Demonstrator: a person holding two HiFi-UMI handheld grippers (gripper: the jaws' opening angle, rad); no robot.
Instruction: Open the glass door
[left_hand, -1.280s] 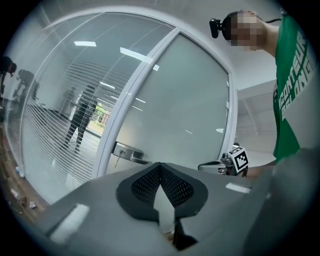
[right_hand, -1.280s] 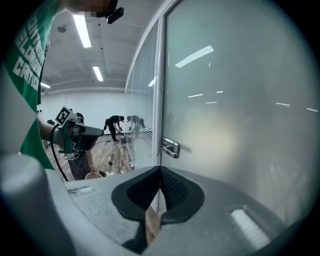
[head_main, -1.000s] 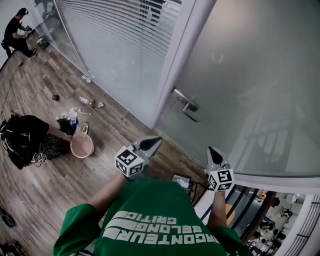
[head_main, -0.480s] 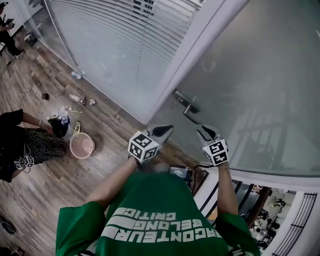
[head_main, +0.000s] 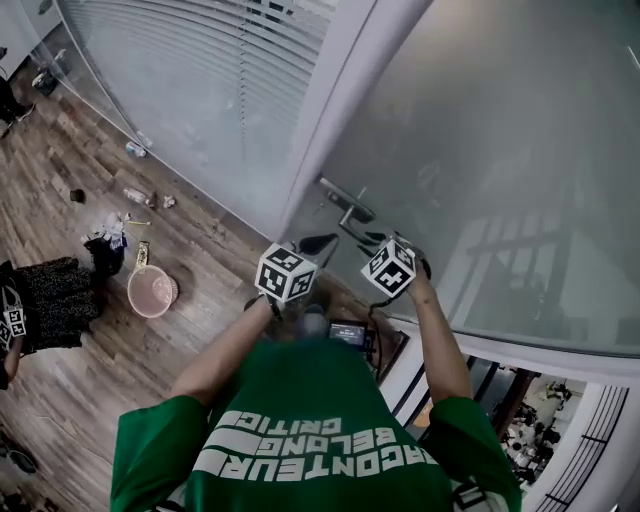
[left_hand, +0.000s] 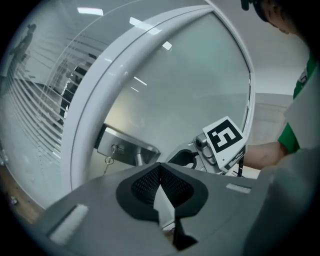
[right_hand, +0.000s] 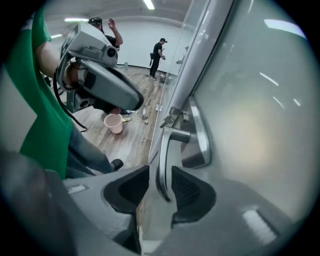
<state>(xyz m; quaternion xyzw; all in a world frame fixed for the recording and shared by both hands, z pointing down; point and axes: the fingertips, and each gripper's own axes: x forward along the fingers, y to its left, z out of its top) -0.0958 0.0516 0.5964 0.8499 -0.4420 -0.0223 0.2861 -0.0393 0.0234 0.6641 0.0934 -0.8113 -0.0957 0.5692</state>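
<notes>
Two grippers show in the head view: the left gripper (head_main: 318, 243) and the right gripper (head_main: 372, 245), side by side at the one glass door (head_main: 500, 150), just below its single handle (head_main: 345, 212); one pink bucket (head_main: 152, 290) stands well off to the left. Left gripper view: its jaws are pressed together, with nothing between them. Right gripper view: its jaws have just been opening and stand spread, the handle between them

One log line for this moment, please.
right gripper: jaws just been opening, astride door handle, not clamped | left gripper: shut, empty | glass door: looks closed
</notes>
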